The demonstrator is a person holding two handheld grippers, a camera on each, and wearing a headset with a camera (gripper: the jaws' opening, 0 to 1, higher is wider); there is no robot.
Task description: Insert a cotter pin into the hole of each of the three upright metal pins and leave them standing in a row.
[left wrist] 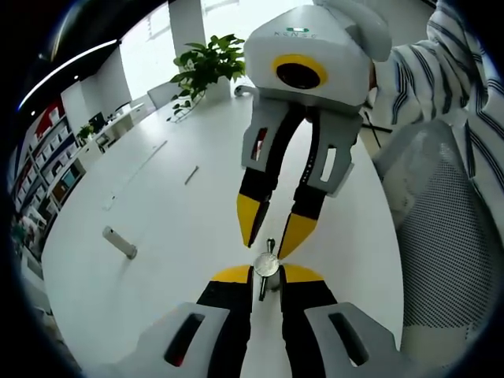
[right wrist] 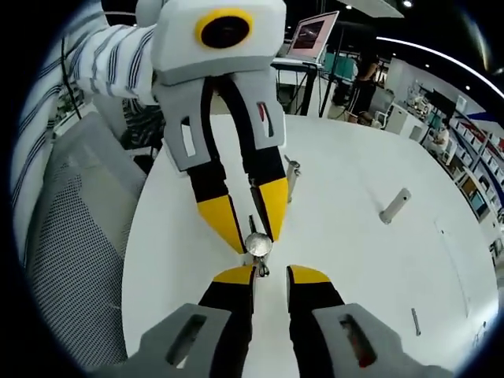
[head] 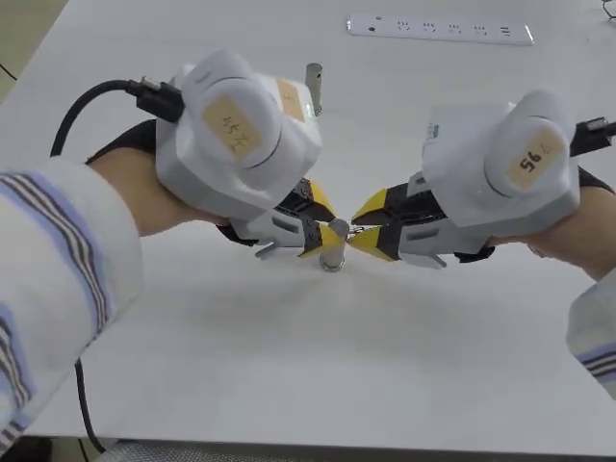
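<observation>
An upright metal pin stands on the counter, clamped between the narrow jaws of the left tool. A thin cotter pin meets its top, pinched in the right tool, which is also narrow. A second pin stands farther back.

1. The left hand-held gripper, jaws closed on the middle pin, and the right hand-held gripper meet tip to tip; nothing could pass between them.
2. Just behind the left jaws stands a second pin; a third pin stands farther off, and a power strip lies well beyond.
3. The counter toward the person lies open.
4. A cable loops at the left.
</observation>
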